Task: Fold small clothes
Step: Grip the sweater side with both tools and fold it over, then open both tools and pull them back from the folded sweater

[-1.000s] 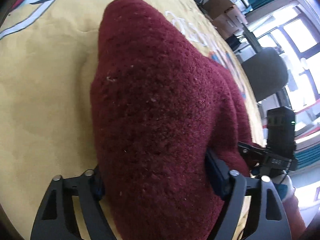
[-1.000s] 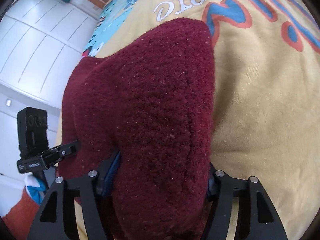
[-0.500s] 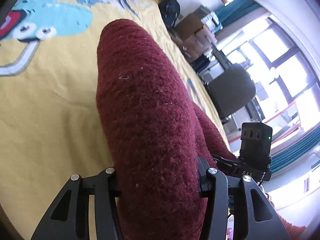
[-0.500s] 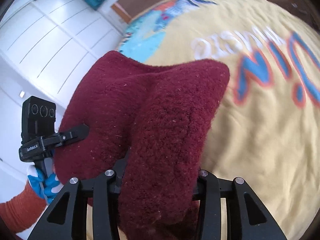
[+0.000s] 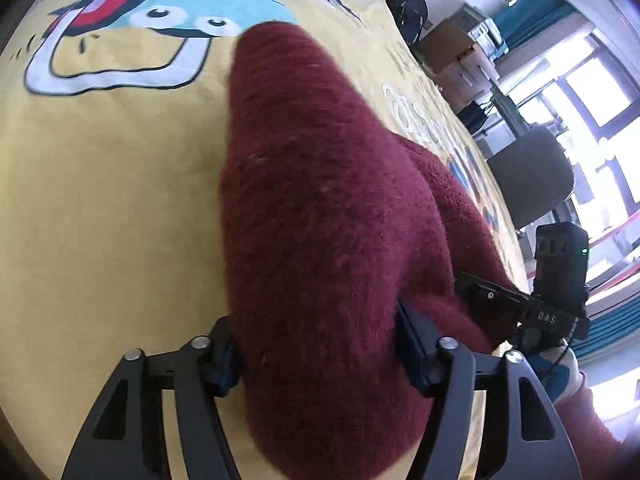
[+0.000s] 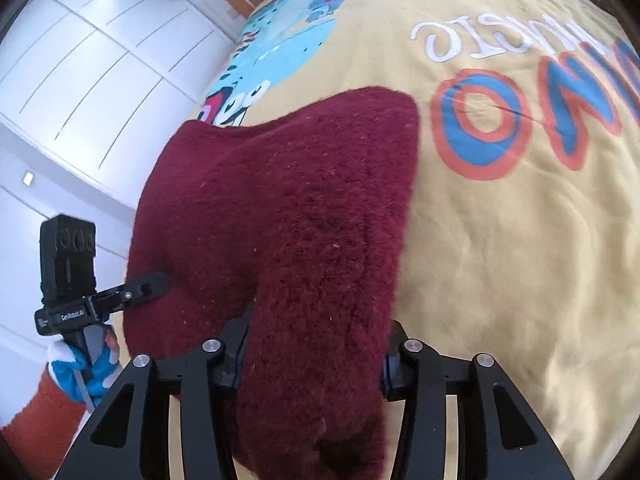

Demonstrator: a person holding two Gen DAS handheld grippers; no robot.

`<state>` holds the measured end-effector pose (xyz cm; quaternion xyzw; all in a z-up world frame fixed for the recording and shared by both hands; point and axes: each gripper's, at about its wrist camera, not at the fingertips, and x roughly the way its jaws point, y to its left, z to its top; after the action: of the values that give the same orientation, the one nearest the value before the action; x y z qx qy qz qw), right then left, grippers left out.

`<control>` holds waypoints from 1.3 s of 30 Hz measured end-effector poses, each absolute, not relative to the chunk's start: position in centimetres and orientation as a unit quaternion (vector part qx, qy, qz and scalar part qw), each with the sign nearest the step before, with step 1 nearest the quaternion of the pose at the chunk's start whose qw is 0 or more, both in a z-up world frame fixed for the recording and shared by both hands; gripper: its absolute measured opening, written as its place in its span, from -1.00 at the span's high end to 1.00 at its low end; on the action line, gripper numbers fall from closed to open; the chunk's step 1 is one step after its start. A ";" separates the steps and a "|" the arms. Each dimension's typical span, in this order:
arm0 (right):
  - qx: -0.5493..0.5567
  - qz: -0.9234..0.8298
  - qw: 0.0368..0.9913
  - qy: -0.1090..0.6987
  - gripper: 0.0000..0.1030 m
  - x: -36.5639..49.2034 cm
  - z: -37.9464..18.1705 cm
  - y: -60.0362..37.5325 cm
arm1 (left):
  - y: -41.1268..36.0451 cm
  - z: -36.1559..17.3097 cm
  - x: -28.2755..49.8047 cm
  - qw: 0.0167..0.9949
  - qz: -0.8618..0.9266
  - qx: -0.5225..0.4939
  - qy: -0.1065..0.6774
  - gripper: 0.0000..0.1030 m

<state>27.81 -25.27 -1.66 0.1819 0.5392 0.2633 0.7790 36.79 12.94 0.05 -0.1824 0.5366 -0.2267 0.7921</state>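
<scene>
Your garment [image 5: 320,220] drapes over the bedspread [image 5: 112,200], bunched between both tools; an office chair [image 5: 528,180] stands beyond the bed's right edge.

White panelled wardrobe [image 6: 80,80], bright windows [image 5: 592,92], grey chair [image 5: 532,176], stacked boxes [image 5: 460,52]

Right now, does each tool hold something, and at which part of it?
Both hold the same dark red fuzzy garment. The left tool has one bunched end between its jaws, the right tool the other; both jaws are opening, with cloth still touching the pads.
</scene>
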 end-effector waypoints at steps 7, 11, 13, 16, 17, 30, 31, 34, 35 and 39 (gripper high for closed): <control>0.158 0.224 0.800 0.534 -0.12 27.2 -0.5 -28.5 | 15.2 0.4 34.0 0.806 -0.196 -0.156 0.536 -0.52; 0.147 0.211 0.808 0.530 -0.12 26.3 -0.1 -28.9 | 14.3 0.5 33.5 0.813 -0.178 -0.147 0.535 -0.55; 0.134 0.203 0.812 0.531 -0.12 25.2 0.1 -29.4 | 13.2 0.7 34.4 0.816 -0.169 -0.140 0.535 -0.54; 0.131 0.189 0.815 0.531 -0.12 24.8 -0.2 -29.4 | 11.4 1.0 34.4 0.818 -0.157 -0.136 0.536 -0.54; 0.132 0.181 0.817 0.532 -0.12 24.8 -0.4 -29.5 | 11.1 1.0 34.2 0.820 -0.153 -0.136 0.535 -0.54; 0.118 0.102 0.838 0.522 -0.12 21.0 3.2 -31.0 | 9.7 5.7 28.6 0.856 -0.091 -0.103 0.498 -0.54; 0.113 0.099 0.841 0.520 -0.12 20.3 3.8 -30.9 | 9.5 6.2 27.8 0.860 -0.087 -0.097 0.493 -0.54; 0.105 0.093 0.850 0.508 -0.14 18.0 5.5 -30.7 | 9.4 7.4 25.4 0.870 -0.075 -0.082 0.481 -0.54; 0.104 0.092 0.852 0.504 -0.14 17.1 6.0 -30.7 | 9.4 7.7 24.8 0.872 -0.072 -0.079 0.477 -0.54; 0.096 0.087 0.864 0.486 -0.15 13.6 7.8 -30.4 | 9.1 8.9 21.7 0.886 -0.045 -0.061 0.457 -0.54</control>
<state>13.55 -30.42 7.77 0.0960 0.4864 0.0869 0.8641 21.73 9.08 8.91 -0.0613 0.4575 -0.0452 0.8860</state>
